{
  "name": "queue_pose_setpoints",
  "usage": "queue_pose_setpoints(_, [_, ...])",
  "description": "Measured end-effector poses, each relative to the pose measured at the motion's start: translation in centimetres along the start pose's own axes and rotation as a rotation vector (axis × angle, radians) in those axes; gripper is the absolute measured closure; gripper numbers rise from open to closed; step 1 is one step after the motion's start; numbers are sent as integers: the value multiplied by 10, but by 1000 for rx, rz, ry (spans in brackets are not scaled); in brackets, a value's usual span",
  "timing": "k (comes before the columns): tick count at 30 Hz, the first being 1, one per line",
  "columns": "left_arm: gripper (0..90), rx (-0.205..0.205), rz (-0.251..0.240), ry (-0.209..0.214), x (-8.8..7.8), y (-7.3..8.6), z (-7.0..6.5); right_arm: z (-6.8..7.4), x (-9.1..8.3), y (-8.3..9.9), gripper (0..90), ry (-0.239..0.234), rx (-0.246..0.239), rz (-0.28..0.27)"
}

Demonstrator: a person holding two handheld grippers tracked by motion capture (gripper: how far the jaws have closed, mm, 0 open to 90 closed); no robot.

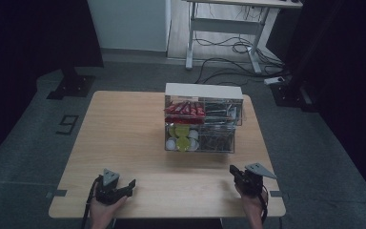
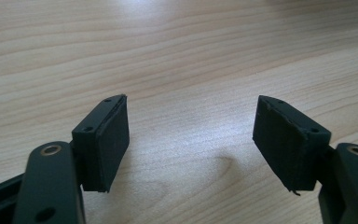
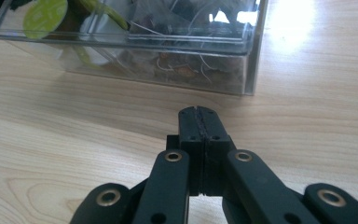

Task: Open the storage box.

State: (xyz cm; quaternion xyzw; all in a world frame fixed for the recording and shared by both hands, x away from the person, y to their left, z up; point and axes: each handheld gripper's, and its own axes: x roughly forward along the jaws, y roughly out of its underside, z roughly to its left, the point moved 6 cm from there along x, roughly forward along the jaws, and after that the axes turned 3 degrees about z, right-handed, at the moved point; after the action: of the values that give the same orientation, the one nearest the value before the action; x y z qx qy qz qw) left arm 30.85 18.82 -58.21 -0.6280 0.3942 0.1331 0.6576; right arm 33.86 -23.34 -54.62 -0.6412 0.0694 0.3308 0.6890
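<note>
Both hands wait at the desk's (image 1: 124, 138) near edge: left gripper (image 2: 191, 135) jaws apart and empty, right gripper (image 3: 199, 122) jaws together, facing the clear plastic two-tier organiser box (image 3: 168, 51); next, I reckon, a reach forward with jaws reopened.

**One readable mark: a digit on the floor**

On the grey floor (image 1: 28, 143) left of the table (image 1: 124, 143), a dark marking (image 1: 67, 124) reads as a "9" (or a "6", seen from the far side). The red packets (image 1: 185, 109) in the clear organiser (image 1: 203, 125) and the green round lids (image 1: 181, 136) below them carry print too small and blurred to make out, and the close views give no legible lettering.
</note>
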Motion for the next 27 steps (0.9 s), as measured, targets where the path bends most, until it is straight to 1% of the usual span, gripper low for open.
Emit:
queue_pose_setpoints(2, [274, 7, 5, -2, 1, 2, -1, 1, 0, -2, 893, -9, -2, -6])
queue_pose_setpoints(9, [274, 5, -1, -5, 0, 3, -2, 8, 3, -8, 894, -35, -14, -18])
queue_pose_setpoints(11, [275, 6, 2, -3, 1, 4, -4, 10, 4, -8, 893, -41, -12, -16])
queue_pose_setpoints(16, [275, 16, 18, 14, 5, 6, -10, 17, 9, -7, 893, -56, -27, -6])
queue_pose_setpoints(19, [275, 8, 16, 27, 5, 6, -11, 23, 15, -7, 893, -60, -42, 2])
queue_pose_setpoints(23, [275, 6, 13, 25, 5, 7, -12, 30, 20, -7, 894, -72, -59, 13])
queue_pose_setpoints(25, [275, 9, 15, 26, 5, 7, -12, 31, 22, -7, 893, -77, -61, 15])
queue_pose_setpoints(26, [275, 21, 18, 26, 5, 7, -13, 34, 25, -8, 893, -86, -65, 18])
queue_pose_setpoints(27, [275, 21, 18, 26, 5, 7, -13, 34, 25, -8, 893, -86, -65, 18])
